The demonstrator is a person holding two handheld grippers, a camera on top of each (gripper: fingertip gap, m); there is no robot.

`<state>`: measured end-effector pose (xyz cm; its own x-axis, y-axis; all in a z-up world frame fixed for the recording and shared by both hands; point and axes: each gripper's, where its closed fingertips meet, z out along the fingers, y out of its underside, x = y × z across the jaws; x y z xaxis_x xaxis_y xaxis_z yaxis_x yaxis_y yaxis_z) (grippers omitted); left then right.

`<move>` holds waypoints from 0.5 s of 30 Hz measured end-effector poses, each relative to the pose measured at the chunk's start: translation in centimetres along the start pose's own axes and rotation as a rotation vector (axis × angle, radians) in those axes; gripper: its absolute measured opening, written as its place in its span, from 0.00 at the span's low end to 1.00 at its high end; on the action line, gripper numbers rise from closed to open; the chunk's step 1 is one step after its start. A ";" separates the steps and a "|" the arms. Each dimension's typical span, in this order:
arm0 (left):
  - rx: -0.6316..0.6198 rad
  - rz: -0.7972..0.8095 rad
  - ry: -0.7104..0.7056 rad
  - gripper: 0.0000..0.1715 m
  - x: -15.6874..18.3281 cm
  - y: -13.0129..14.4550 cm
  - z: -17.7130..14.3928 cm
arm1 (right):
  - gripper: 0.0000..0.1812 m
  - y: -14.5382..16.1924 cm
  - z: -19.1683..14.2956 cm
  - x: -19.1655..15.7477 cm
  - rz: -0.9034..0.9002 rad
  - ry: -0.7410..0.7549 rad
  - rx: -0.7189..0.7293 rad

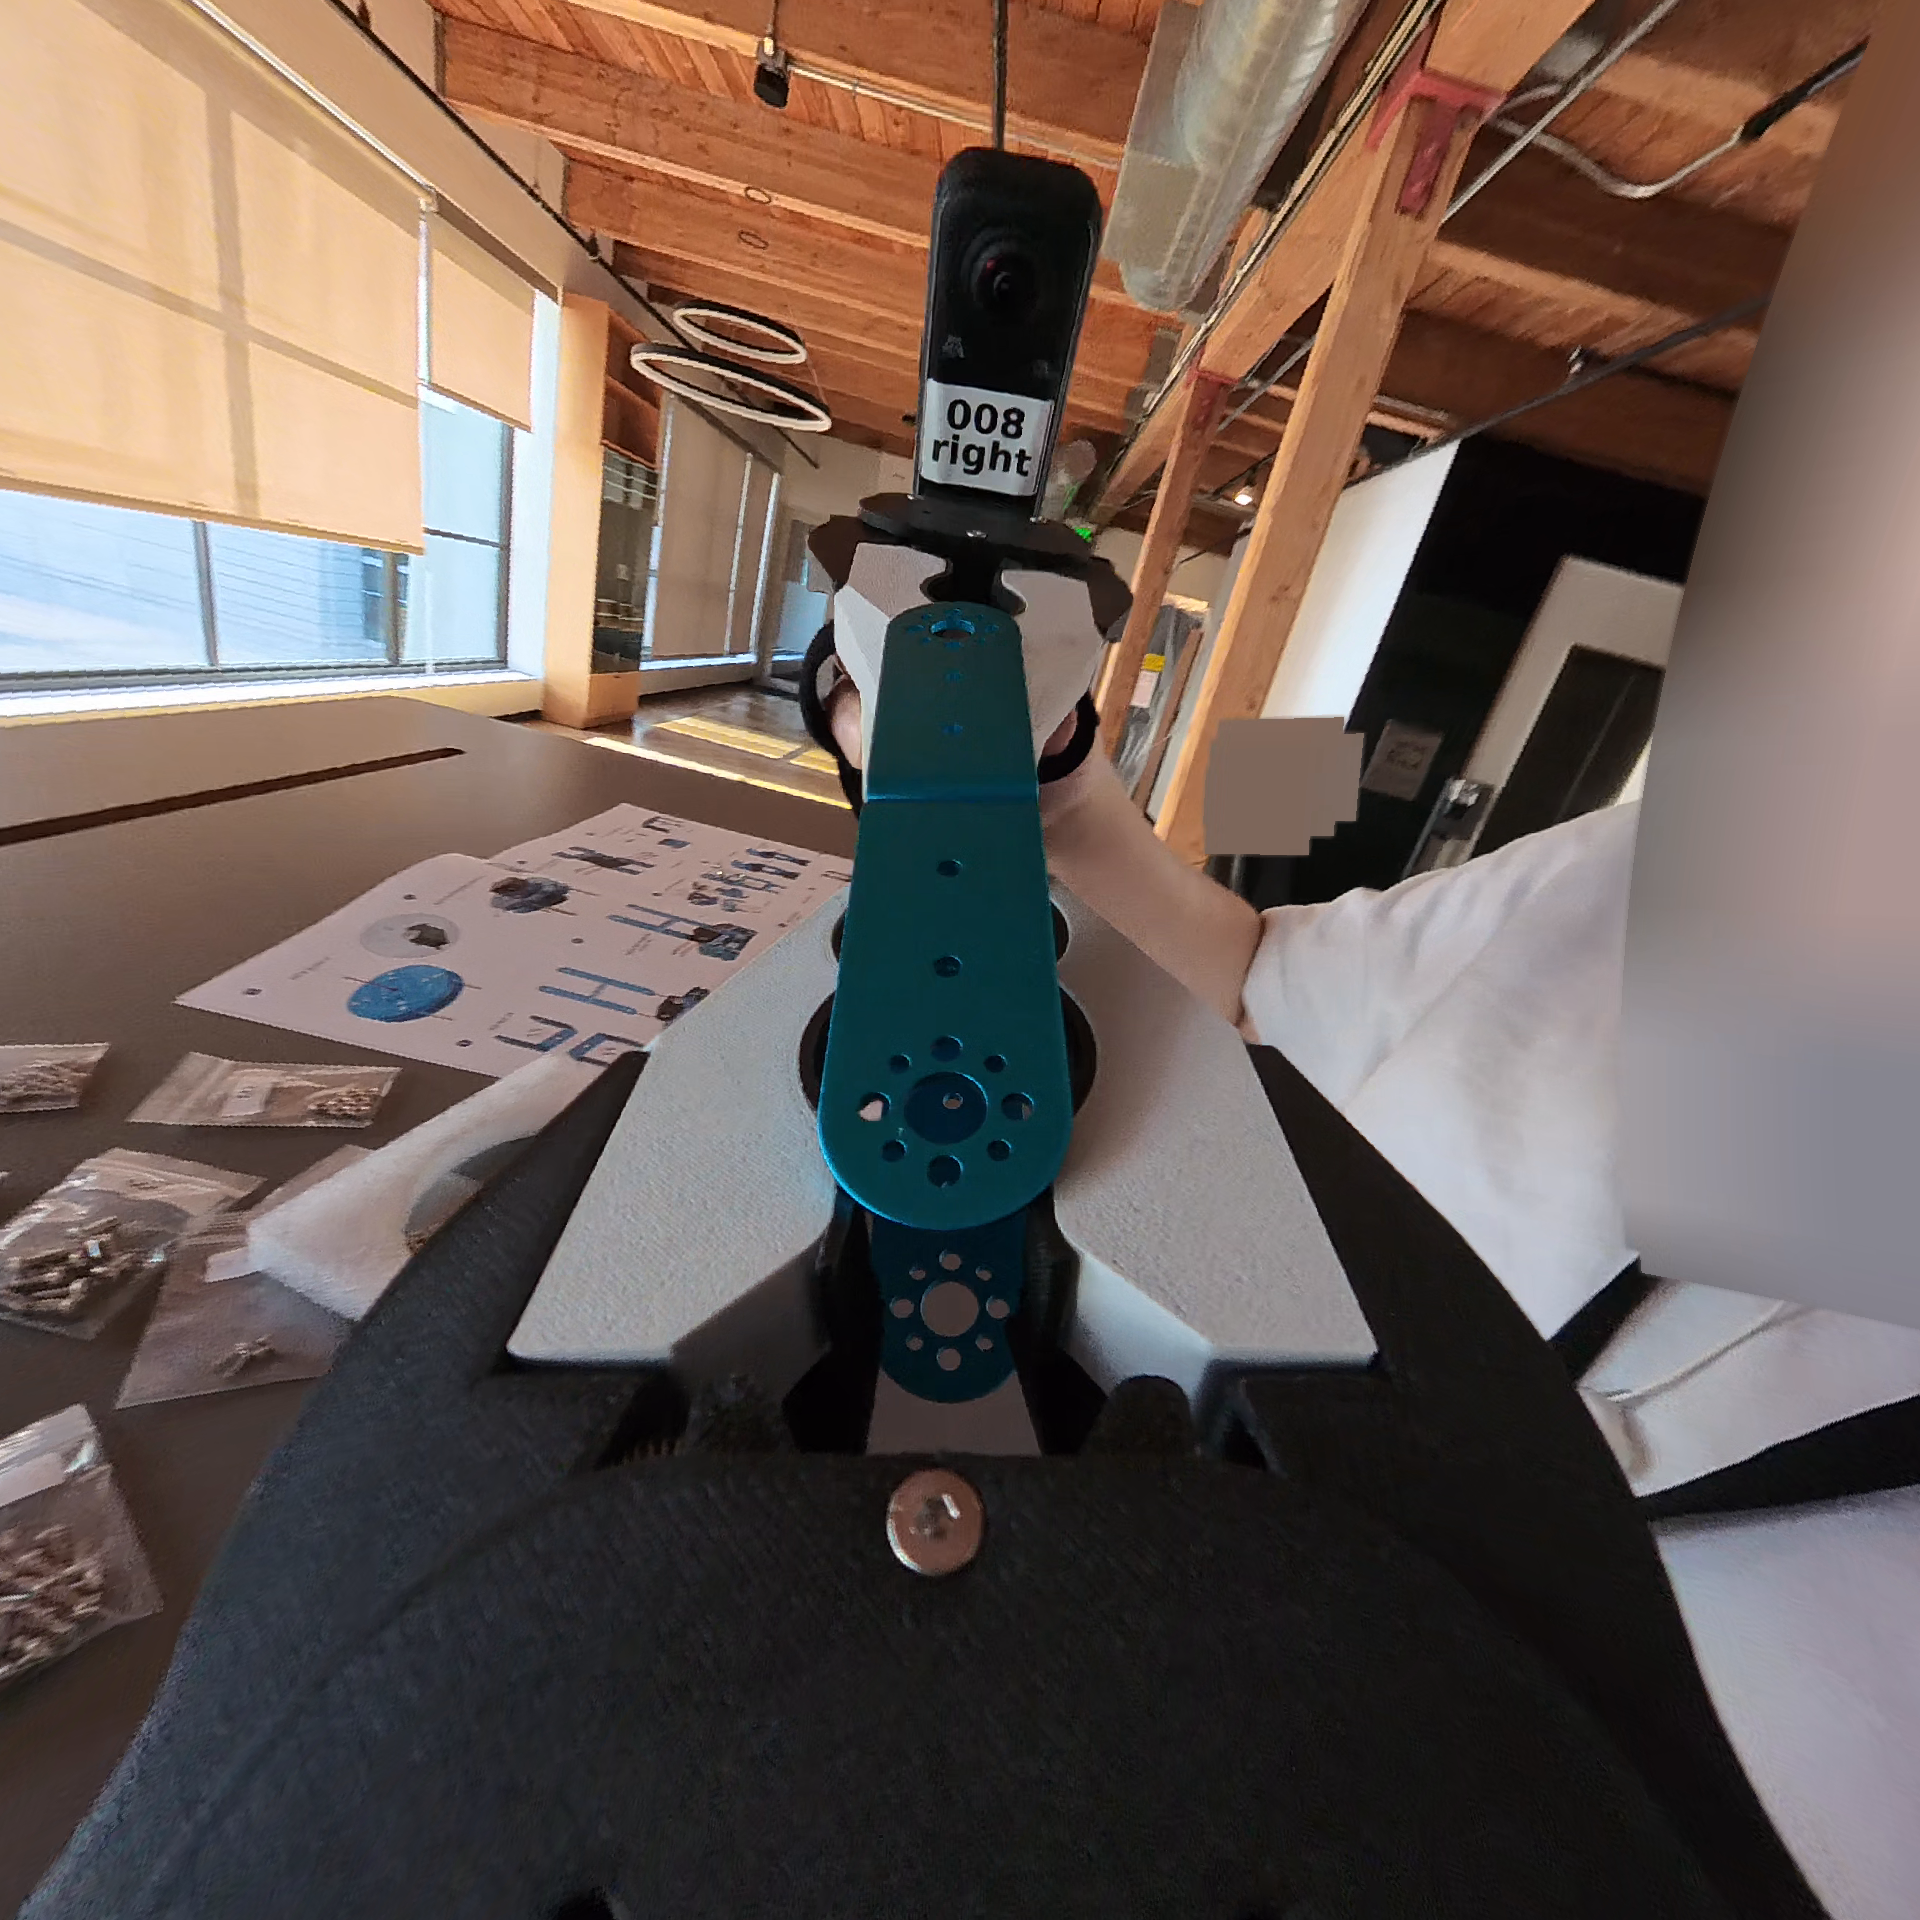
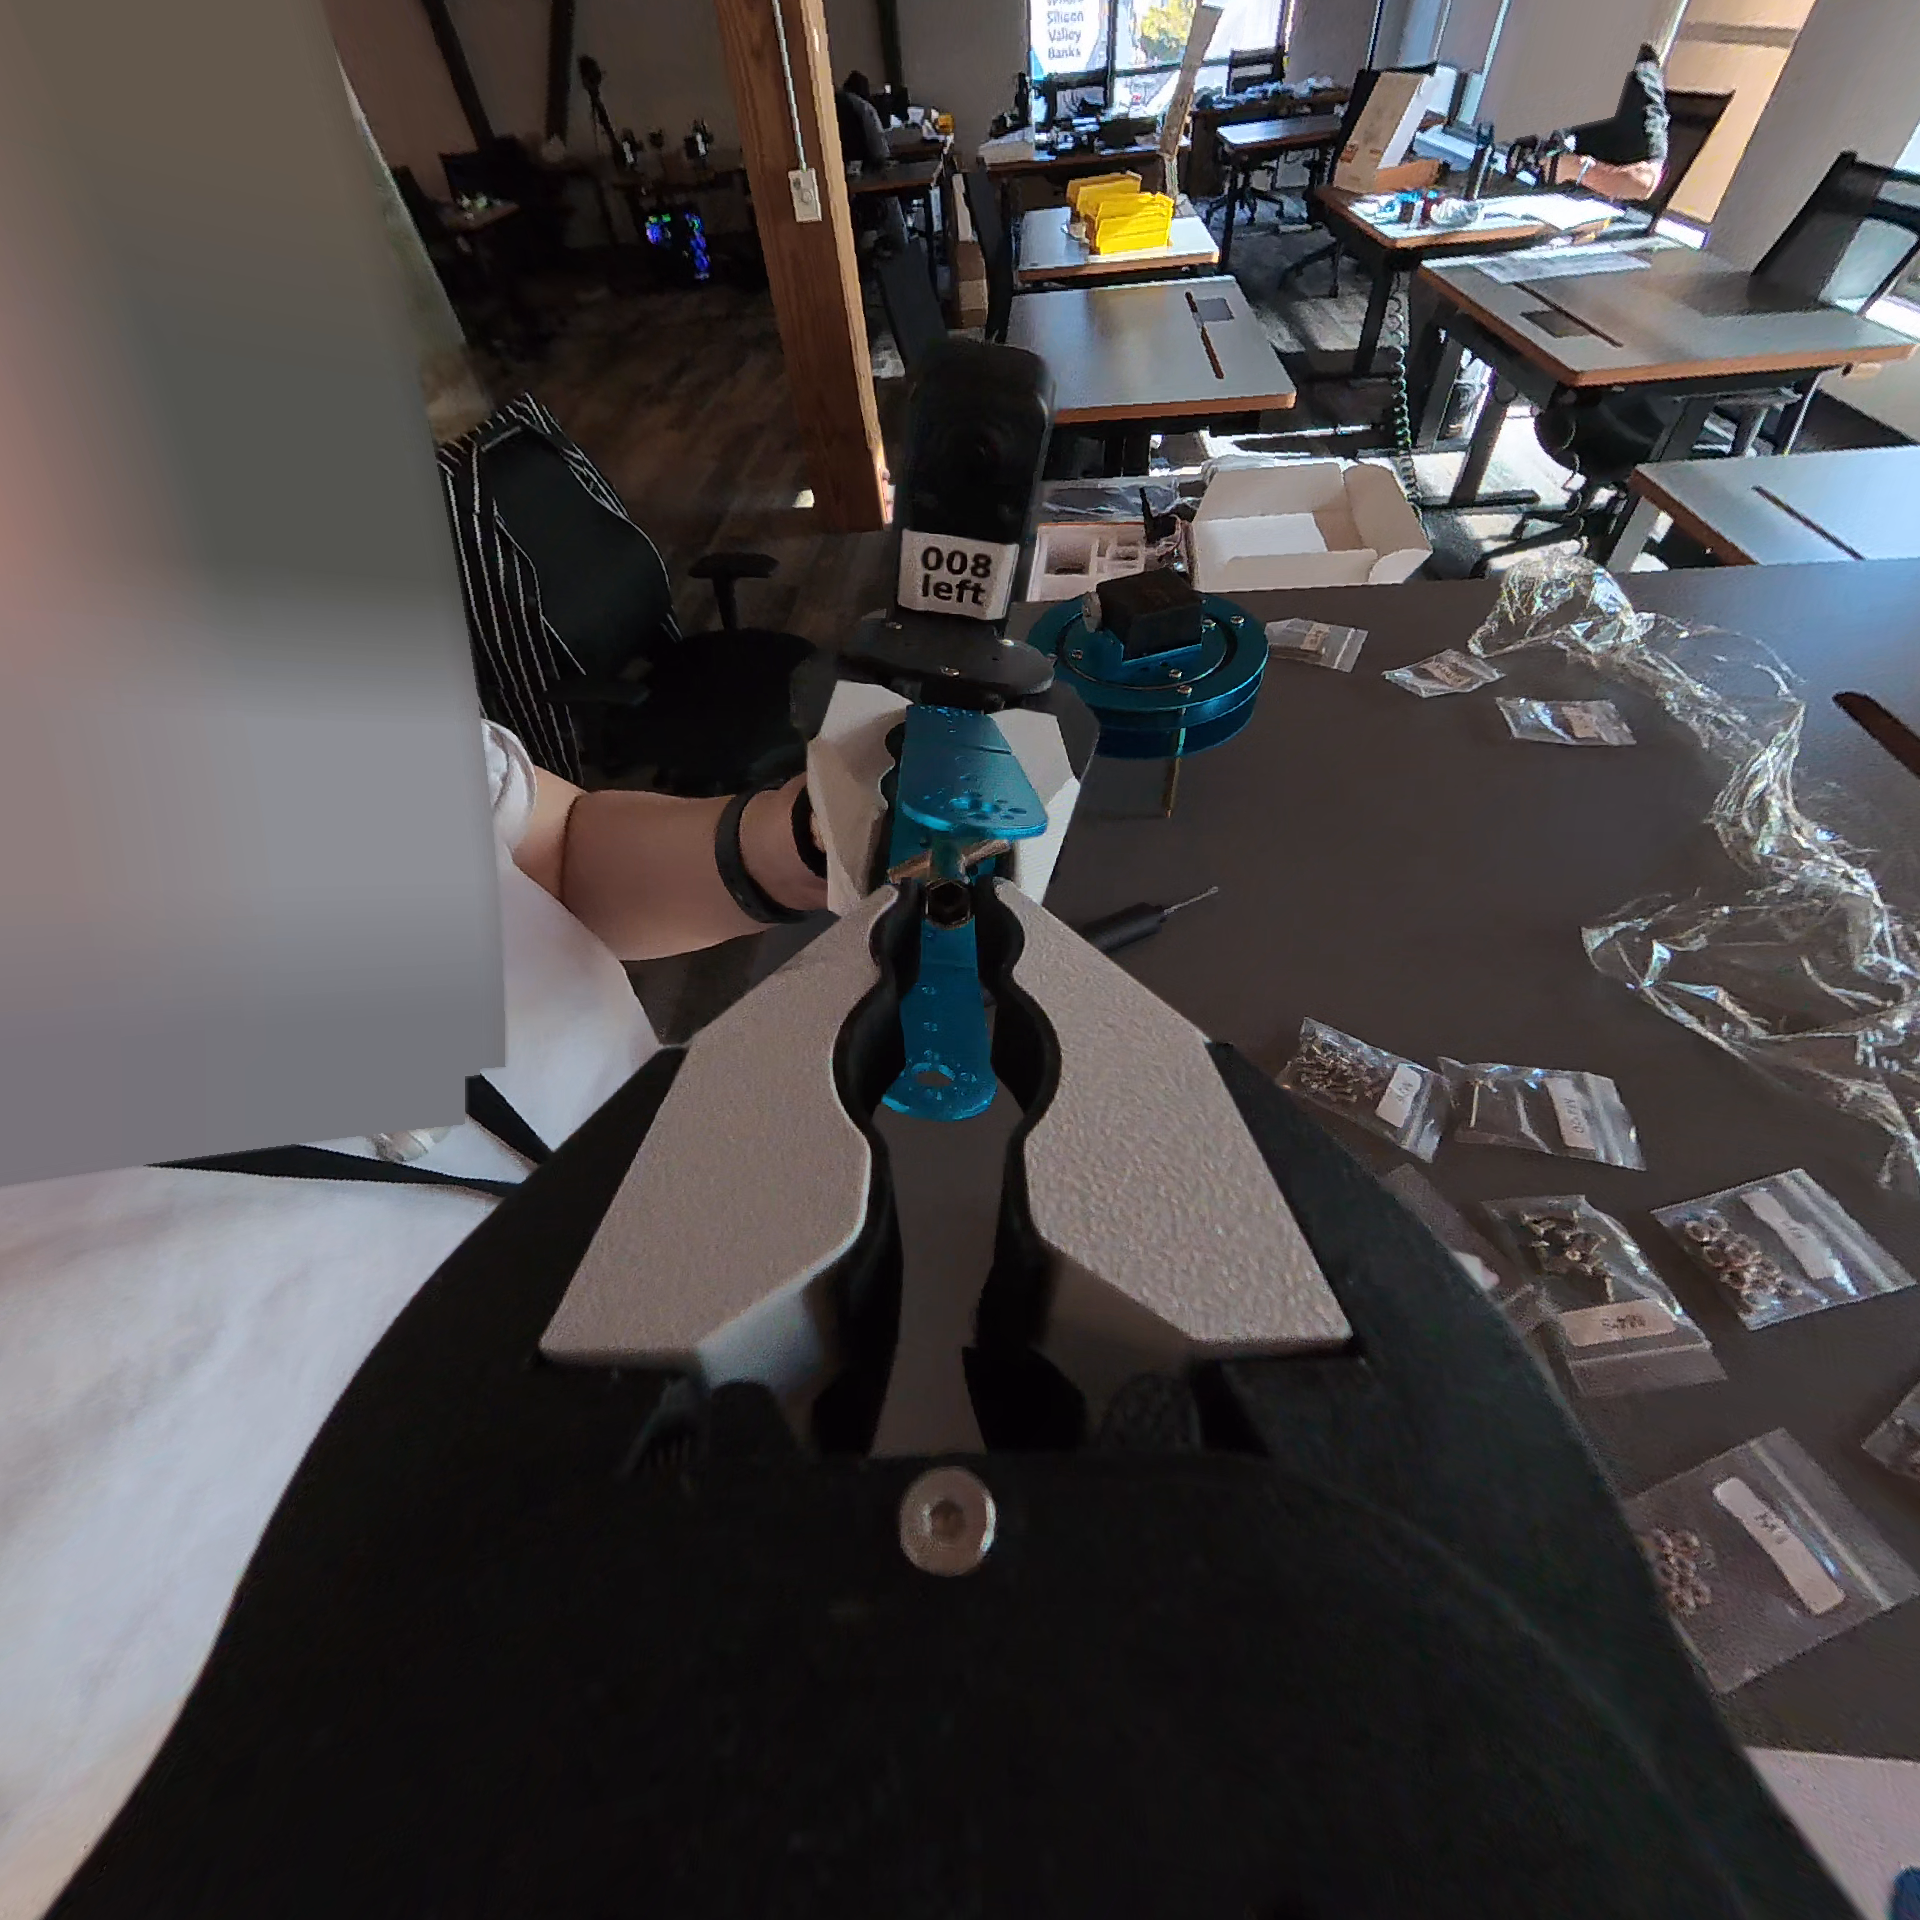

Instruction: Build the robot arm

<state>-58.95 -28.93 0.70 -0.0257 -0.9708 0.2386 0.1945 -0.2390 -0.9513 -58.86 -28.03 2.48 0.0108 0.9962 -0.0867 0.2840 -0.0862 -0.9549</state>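
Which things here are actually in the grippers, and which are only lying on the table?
In the grippers: blue perforated bracket, clamped between the left gripper and the right gripper.

Lying on the table: bags of screws, printed sheet, round blue base, clear plastic wrap, white box, small screwdriver.

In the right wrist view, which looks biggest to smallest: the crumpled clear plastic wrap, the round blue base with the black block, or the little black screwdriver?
1. Crumpled clear plastic wrap
2. Round blue base
3. Black screwdriver

The base sits farther away, so its true size may be understated.
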 end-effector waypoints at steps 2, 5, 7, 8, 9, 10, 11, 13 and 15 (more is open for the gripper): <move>-0.021 0.044 -0.036 0.15 -0.2 0.3 0.1 | 0.05 0.0 0.0 0.1 0.060 0.012 0.003; -0.018 0.085 -0.065 0.15 -0.3 0.1 0.0 | 0.05 0.3 0.0 0.2 0.157 0.026 0.002; -0.015 0.091 -0.042 0.15 0.1 0.1 0.0 | 0.05 0.1 0.0 -0.1 0.199 0.012 0.023; -0.015 0.097 -0.035 0.15 0.3 0.0 0.1 | 0.05 0.0 0.0 -0.2 0.194 0.008 0.032; -0.016 0.104 -0.039 0.15 0.3 0.0 0.1 | 0.05 0.0 -0.1 -0.2 0.180 0.014 0.034; -0.018 0.107 -0.046 0.15 0.2 0.1 0.1 | 0.05 0.1 -0.1 -0.2 0.180 0.025 0.035; -0.018 0.107 -0.052 0.15 0.1 0.1 0.1 | 0.05 0.1 -0.1 -0.1 0.188 0.032 0.038; -0.016 0.120 -0.061 0.15 0.1 0.0 0.0 | 0.06 0.1 0.0 -0.1 0.223 0.041 0.059; -0.021 0.154 -0.080 0.18 0.1 0.0 0.0 | 0.06 0.1 0.0 -0.1 0.287 0.038 0.092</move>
<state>-58.99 -29.01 0.74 0.0808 -0.9913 0.1041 0.1695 -0.0893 -0.9815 -58.89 -28.16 2.40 0.1145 0.9307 -0.3473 0.1758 -0.3631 -0.9150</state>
